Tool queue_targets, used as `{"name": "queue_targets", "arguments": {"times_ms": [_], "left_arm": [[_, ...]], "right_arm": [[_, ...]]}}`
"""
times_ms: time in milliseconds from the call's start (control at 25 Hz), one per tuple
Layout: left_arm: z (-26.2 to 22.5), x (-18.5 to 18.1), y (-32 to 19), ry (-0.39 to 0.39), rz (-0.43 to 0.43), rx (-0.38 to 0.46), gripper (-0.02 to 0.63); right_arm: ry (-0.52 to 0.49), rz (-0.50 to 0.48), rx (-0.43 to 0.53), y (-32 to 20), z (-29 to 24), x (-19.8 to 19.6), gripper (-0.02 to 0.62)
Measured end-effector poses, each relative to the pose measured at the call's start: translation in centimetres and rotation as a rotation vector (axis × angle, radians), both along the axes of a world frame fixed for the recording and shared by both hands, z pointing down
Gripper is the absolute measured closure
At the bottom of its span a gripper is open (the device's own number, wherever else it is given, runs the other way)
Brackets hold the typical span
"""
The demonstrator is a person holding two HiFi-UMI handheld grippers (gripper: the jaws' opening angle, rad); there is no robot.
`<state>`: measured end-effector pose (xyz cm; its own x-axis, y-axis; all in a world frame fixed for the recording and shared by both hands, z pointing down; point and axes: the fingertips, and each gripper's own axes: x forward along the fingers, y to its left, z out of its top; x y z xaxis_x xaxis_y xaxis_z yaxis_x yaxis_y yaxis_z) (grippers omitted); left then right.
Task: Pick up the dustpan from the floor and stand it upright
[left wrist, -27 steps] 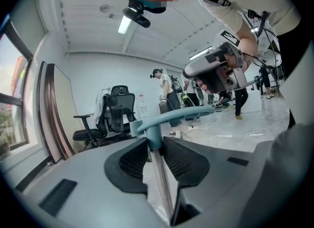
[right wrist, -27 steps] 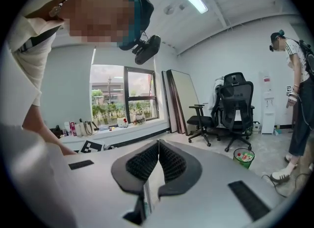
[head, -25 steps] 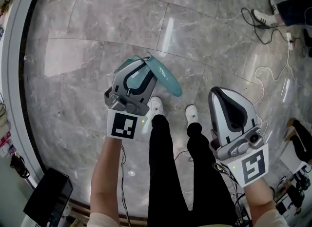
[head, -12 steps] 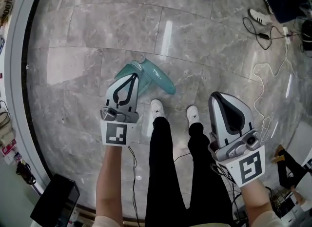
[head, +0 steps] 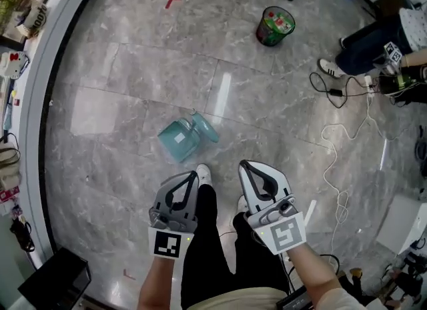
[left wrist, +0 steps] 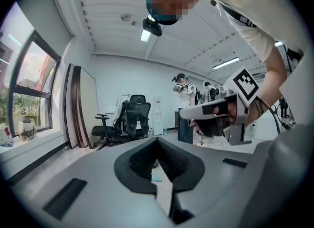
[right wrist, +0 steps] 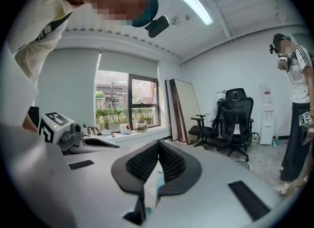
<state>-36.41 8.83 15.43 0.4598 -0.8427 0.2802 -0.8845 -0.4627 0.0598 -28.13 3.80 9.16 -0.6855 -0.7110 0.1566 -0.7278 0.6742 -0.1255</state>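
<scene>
The teal plastic dustpan (head: 180, 138), a boxy pan with a rounded handle, sits on the glossy grey marble floor (head: 133, 69) ahead of the person's shoes, apart from both grippers. The 2 smooth grey grippers, left (head: 195, 174) and right (head: 243, 165), have their ribbed black jaws together at the tips, gripping nothing.

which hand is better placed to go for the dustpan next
Left, probably. The dustpan sits on the floor just ahead of the left tongs; the right tongs are farther off to the side. Both are shut and empty.
</scene>
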Motion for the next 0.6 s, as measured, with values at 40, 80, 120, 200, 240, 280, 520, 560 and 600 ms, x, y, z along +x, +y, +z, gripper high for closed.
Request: {"name": "queue_targets", "arguments": {"times_ms": [40,80,120,200,240,280,520,560,600], "left_arm": [[-1.9,0.6,0.3,0.008,-0.018,0.015,0.595],[-3.7,1.3,0.6,0.011,-0.035,0.034,0.595],[-5.6,2.0,1.0,0.014,-0.05,0.059,0.595],[-9.9,3.5,2.4,0.038,-0.085,0.12,0.595],[-12.2,4.2,3.4,0.052,-0.103,0.152,0.595],[-14.3,5.0,4.7,0.06,-0.117,0.181,0.595],[-23.7,7.1,13.3,0.041,-0.25,0.224,0.595],[-24.8,7.4,14.6,0.033,-0.262,0.224,0.595],[-25.7,7.8,15.9,0.021,-0.264,0.225,0.595]], "right_arm": [[-0.009,-0.026,0.01,0.7,-1.4,-0.1,0.578],[-0.018,-0.052,0.02,1.6,-2.8,-0.1,0.578],[-0.028,-0.075,0.031,2.7,-4.3,0.1,0.578],[-0.053,-0.113,0.053,5.1,-7.6,0.9,0.578],[-0.072,-0.129,0.065,6.5,-9.4,1.5,0.578],[-0.091,-0.143,0.079,7.8,-11.2,2.2,0.578],[-0.137,-0.191,0.178,15.1,-20.8,7.0,0.578],[-0.145,-0.189,0.187,16.1,-21.8,7.7,0.578],[-0.149,-0.189,0.188,17.0,-22.6,8.4,0.578]]}}
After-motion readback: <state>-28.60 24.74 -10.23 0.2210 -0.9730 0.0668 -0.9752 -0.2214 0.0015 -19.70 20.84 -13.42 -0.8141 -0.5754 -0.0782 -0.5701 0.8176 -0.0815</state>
